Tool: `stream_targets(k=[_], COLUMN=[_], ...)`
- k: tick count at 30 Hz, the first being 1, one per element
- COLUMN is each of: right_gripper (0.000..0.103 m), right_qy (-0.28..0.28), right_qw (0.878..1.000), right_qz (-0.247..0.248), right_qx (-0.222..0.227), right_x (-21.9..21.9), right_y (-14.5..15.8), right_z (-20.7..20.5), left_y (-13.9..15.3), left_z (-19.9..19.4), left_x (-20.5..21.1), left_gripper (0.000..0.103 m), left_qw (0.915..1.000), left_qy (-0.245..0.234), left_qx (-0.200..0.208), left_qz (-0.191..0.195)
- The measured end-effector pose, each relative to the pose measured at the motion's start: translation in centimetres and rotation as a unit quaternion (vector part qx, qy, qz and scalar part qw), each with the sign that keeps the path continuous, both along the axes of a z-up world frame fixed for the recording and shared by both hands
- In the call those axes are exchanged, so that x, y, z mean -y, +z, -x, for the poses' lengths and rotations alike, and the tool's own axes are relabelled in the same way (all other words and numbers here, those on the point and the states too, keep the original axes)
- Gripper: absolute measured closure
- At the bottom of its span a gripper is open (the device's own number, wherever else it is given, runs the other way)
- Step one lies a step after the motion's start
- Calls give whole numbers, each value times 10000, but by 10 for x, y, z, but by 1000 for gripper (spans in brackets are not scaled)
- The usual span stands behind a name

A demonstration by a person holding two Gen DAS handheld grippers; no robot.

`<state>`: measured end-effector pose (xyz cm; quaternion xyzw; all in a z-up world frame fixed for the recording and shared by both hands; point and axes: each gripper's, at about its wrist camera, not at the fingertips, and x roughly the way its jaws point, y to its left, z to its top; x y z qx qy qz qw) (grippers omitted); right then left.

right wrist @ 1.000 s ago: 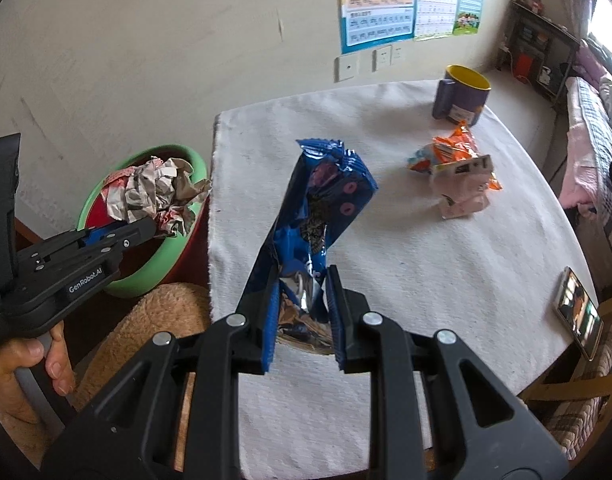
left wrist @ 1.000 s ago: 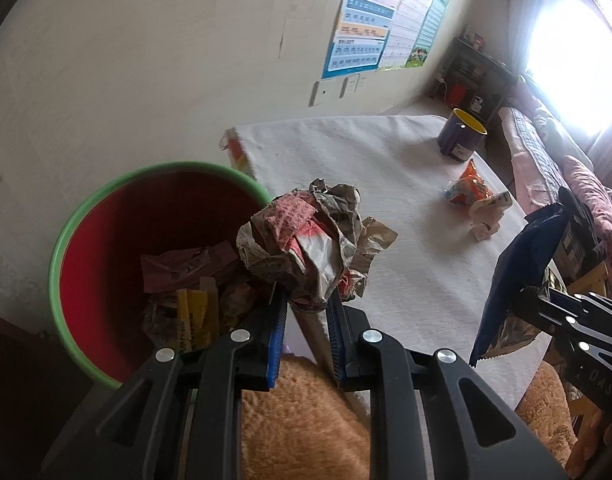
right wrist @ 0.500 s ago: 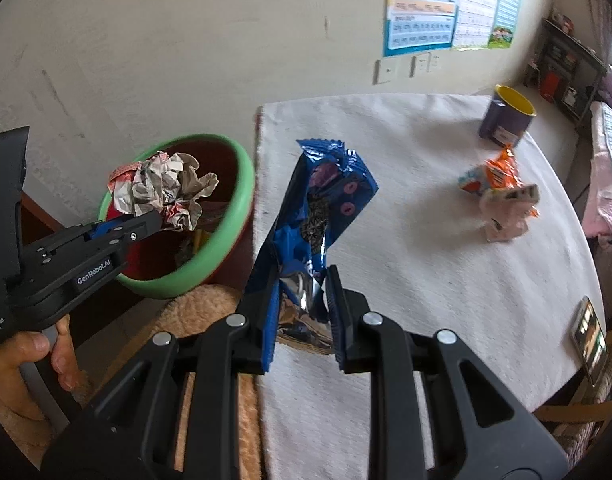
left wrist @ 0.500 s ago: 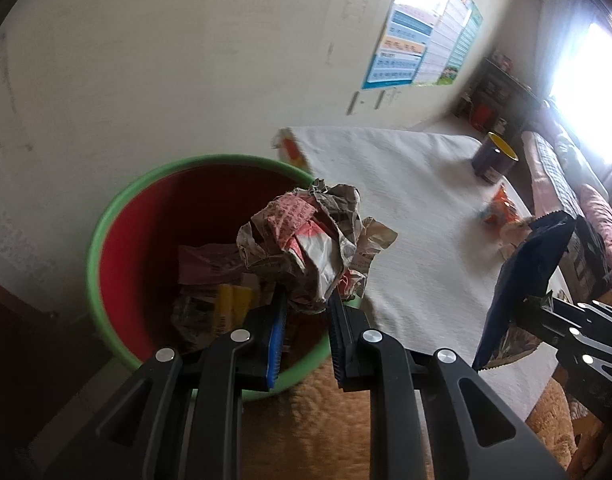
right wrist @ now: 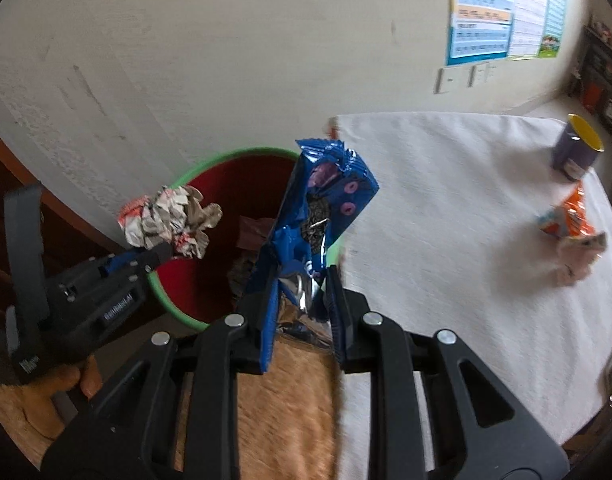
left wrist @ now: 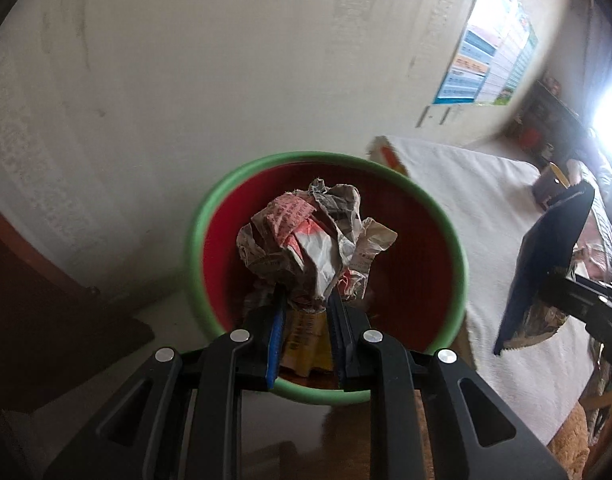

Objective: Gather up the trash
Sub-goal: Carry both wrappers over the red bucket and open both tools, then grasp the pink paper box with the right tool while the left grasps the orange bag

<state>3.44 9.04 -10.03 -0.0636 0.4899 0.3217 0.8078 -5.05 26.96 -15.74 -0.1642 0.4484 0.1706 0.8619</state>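
My left gripper [left wrist: 306, 300] is shut on a crumpled paper ball [left wrist: 313, 236], printed red, white and grey, and holds it right over the mouth of the red bin with a green rim [left wrist: 459, 256]. Wrappers lie in the bin's bottom. My right gripper [right wrist: 302, 284] is shut on a blue snack wrapper [right wrist: 325, 196] that stands upright, over the bin's right rim [right wrist: 242, 154] and the table's left edge. The left gripper [right wrist: 162, 250] with its paper ball [right wrist: 170, 220] shows in the right wrist view, and the blue wrapper [left wrist: 545, 256] at the right of the left wrist view.
A table under a white cloth [right wrist: 445, 208] stands right of the bin. On it are a purple mug with a yellow inside [right wrist: 577, 152] and an orange wrapper with crumpled paper [right wrist: 573, 232]. A wall rises behind the bin. An orange furry seat [right wrist: 286, 392] lies below the grippers.
Both grippers have moved left from the table toward the bin, each with its trash. The paper ball, which hung at the bin's right rim, now hangs over the middle of the bin.
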Motion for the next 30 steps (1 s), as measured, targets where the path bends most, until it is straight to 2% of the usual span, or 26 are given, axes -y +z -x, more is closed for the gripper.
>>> stream_targets(k=[3, 4, 5, 6, 7, 8, 11, 14, 18, 20, 21, 22, 24, 25, 28, 30], right_gripper=[78, 73, 69, 57, 50, 48, 44, 37, 30, 26, 18, 16, 15, 15, 15, 15], right_qy=[91, 124, 156, 178, 197, 208, 180, -87, -976, -1689, -2051, -2310, -2876, -3136, -3561, -3603], right_qw=[9997, 9996, 9995, 9995, 9994, 9992, 9992, 9996, 9951, 9856, 9785, 9724, 9564, 9483, 9333, 9309], right_qz=[-161, -198, -208, -205, -223, -266, -298, -264, -116, 7, 97, 199, 402, 435, 444, 548], right_qx=[-150, -182, -191, -187, -183, -191, -182, -67, 52, 103, 185, 259, 317, 204, -126, -234], right_x=[-13, -17, -20, -22, -24, -24, -19, 4, 62, 106, 129, 145, 183, 203, 239, 246], right_y=[-3, -3, -4, -4, -5, -5, -4, -3, -8, -12, -15, -18, -26, -33, -52, -62], right_z=[-3, -3, -2, -2, -1, 0, 0, -11, -43, -67, -79, -88, -109, -120, -143, -154], left_y=[-2, -3, -4, -5, -5, -5, -6, -6, -6, -6, -6, -6, -6, -6, -5, -4], left_z=[3, 3, 4, 4, 5, 5, 6, 6, 4, 3, 3, 1, 1, 1, 0, -1], left_x=[-7, -8, -9, -10, -9, -10, -10, -6, 1, 3, 4, 4, 6, 9, 15, 19], left_gripper=[82, 82, 77, 72, 62, 54, 49, 46, 41, 41, 41, 41, 41, 41, 41, 41], left_qw=[9999, 9999, 9999, 9998, 9998, 9997, 9996, 9998, 9999, 9998, 9998, 9998, 9998, 9999, 9999, 9999], left_qy=[129, 155, 167, 185, 213, 236, 251, 179, 120, 131, 138, 133, 106, 78, 13, -30], left_qx=[-17, -17, -34, -45, -23, 24, 75, 49, 53, 44, 36, 23, 2, -12, -76, -105], left_qz=[-6, -3, 2, 1, 1, 11, 86, 110, 106, 141, 157, 165, 144, 108, 67, 46])
